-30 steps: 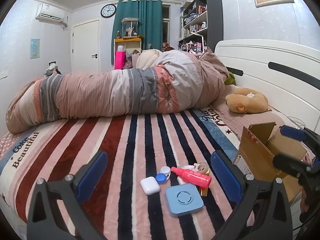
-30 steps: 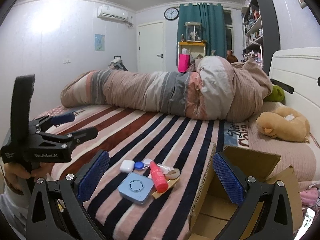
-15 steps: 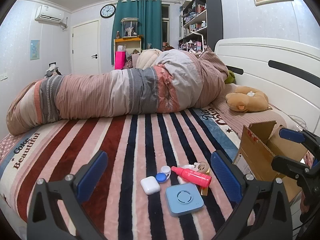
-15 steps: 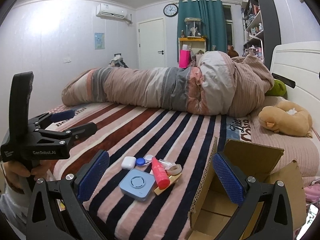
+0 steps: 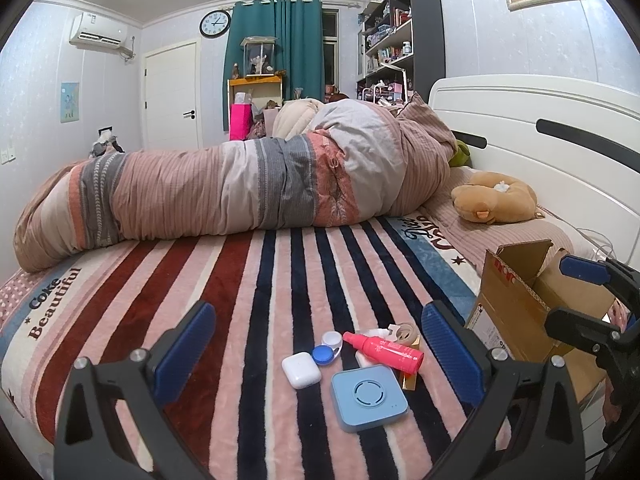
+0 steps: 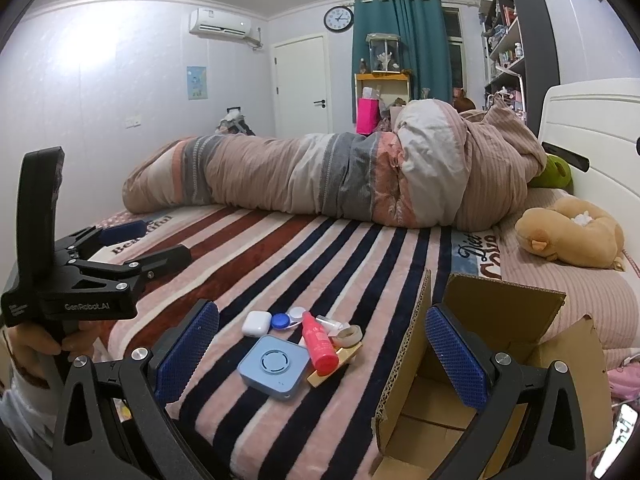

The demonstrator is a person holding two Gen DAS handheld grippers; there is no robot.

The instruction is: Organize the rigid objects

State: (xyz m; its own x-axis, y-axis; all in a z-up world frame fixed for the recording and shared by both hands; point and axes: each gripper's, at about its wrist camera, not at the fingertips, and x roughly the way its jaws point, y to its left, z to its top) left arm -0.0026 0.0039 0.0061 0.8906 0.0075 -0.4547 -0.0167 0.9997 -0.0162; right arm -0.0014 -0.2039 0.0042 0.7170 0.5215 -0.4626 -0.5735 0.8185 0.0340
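Note:
A small pile lies on the striped blanket: a light blue square device [image 5: 369, 397] [image 6: 274, 365], a red bottle [image 5: 383, 351] [image 6: 317, 341], a white earbud case [image 5: 301, 369] [image 6: 254, 322], a blue-and-white lens case [image 5: 326, 349] [image 6: 285, 319] and a tape roll [image 6: 349, 334]. My left gripper [image 5: 318, 354] is open and empty, just in front of the pile. My right gripper [image 6: 322, 354] is open and empty, between the pile and the open cardboard box [image 6: 492, 364] [image 5: 520, 304]. Each gripper shows in the other's view: the right one [image 5: 576, 296], the left one [image 6: 144, 244].
A rolled quilt [image 5: 240, 188] lies across the far side of the bed. A tan plush toy [image 5: 496, 196] lies by the white headboard [image 5: 540, 128]. The box sits at the bed's right front edge. Shelves and a door are at the back.
Both grippers have shifted slightly; the right one drew a little closer to the box and pile. Nothing was picked up.

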